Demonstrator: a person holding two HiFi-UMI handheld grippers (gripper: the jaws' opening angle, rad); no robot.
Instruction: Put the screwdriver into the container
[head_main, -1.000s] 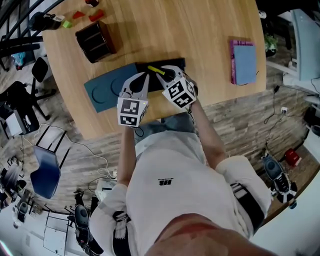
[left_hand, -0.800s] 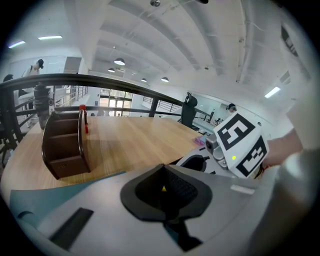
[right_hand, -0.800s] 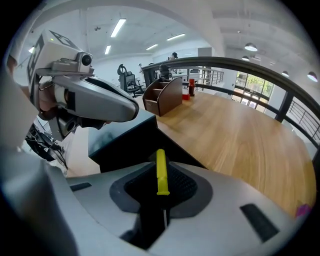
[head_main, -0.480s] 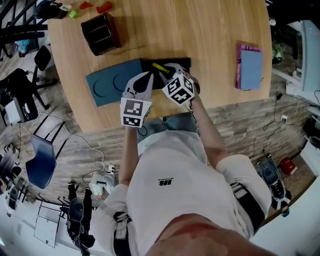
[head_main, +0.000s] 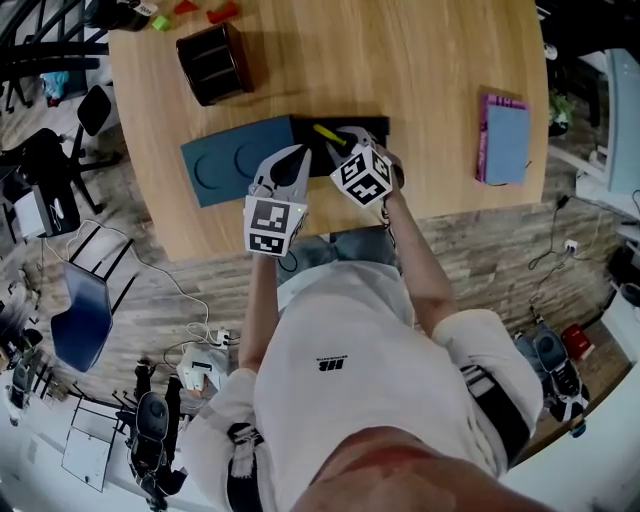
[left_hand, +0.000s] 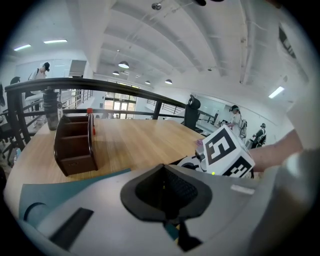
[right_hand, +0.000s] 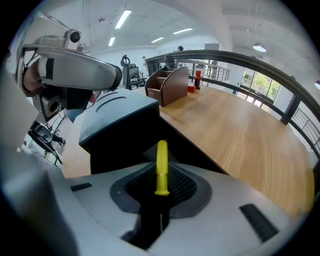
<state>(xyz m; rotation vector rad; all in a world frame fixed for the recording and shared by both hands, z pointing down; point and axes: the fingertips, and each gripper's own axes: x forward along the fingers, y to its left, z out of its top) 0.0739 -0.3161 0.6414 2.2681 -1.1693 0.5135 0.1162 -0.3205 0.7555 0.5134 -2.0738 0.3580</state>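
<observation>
The screwdriver has a yellow handle, and my right gripper is shut on it over the black case. In the right gripper view the handle stands up between the jaws, its tip hidden. The container is a dark brown divided box at the table's far left; it also shows in the distance and in the left gripper view. My left gripper hovers over the teal lid, shut with nothing in it.
A pink and blue book lies at the table's right. Red and green blocks sit at the far left corner behind the container. The table's near edge runs just under both grippers. A black railing lies beyond the table.
The head view has shifted a little, so the table sits further right in frame. Both grippers stay at the case; the right one still holds the screwdriver.
</observation>
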